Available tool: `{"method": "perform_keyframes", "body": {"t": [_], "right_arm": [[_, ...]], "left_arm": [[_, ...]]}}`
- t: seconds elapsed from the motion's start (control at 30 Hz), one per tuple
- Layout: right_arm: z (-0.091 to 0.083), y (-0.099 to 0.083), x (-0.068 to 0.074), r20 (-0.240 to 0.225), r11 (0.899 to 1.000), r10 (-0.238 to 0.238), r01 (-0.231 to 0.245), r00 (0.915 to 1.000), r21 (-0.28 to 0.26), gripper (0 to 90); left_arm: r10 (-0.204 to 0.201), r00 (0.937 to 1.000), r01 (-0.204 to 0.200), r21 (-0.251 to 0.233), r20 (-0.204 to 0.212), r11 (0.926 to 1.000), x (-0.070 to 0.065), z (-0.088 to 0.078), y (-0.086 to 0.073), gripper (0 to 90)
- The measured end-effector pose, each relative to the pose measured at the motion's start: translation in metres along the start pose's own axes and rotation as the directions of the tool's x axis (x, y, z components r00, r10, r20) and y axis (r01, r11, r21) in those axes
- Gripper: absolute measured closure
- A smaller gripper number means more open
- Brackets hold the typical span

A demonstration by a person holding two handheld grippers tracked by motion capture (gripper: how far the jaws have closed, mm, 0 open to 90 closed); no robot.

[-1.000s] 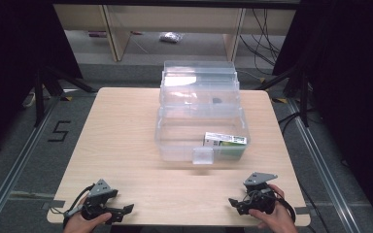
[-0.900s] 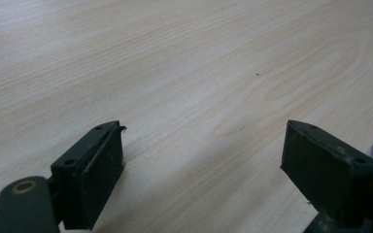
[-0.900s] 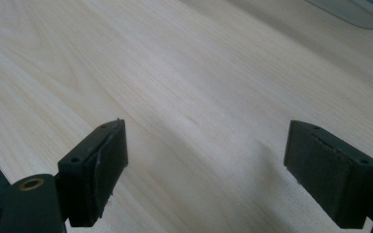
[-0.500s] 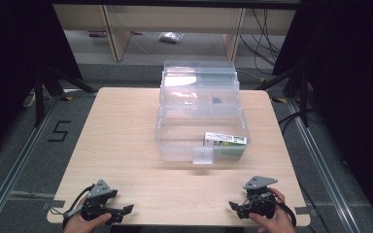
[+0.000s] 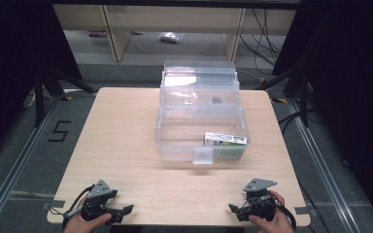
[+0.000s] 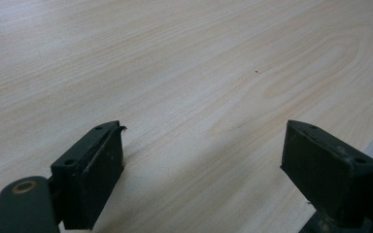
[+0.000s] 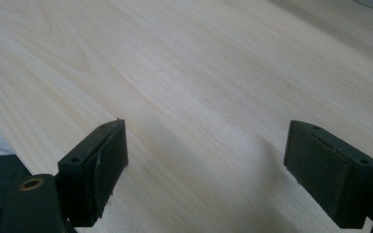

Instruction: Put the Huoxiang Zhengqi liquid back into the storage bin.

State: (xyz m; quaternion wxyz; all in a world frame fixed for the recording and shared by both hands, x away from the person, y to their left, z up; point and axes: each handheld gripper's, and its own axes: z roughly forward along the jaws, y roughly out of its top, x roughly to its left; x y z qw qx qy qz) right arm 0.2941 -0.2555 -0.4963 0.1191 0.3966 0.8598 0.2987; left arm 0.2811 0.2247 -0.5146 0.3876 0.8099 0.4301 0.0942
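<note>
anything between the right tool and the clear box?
Nothing: in the high view, bare table separates the right tool from the clear box. Its jaws are open over plain wood.

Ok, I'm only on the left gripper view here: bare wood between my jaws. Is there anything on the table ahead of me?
Observer: Yes. A clear plastic box stands mid-table with its lid up, well ahead of the left gripper.
Operator: Anything inside it?
Observer: A small white and green carton lies in the front right part of it.
Operator: And my other hand?
Observer: The right gripper rests at the table's near edge, jaws wide apart over bare wood, holding nothing.
</note>
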Motion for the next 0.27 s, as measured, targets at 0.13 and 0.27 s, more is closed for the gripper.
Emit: {"method": "perform_keyframes", "body": {"t": [0.13,0.27], "right_arm": [[-0.0022,0.0006,-0.0006,-0.001,1.0,-0.01,0.01,0.9999,0.009,17.0],[-0.0013,0.0005,0.0017,-0.024,0.999,0.054,-0.054,0.9982,0.006,17.5]], "left_arm": [[-0.01,0.9999,0.01,-0.008,0.009,0.9999,-0.0009,0.0002,0.0,14.8],[-0.013,0.9998,0.013,-0.003,0.012,0.9999,-0.0015,0.0005,-0.0001,14.8]]}}
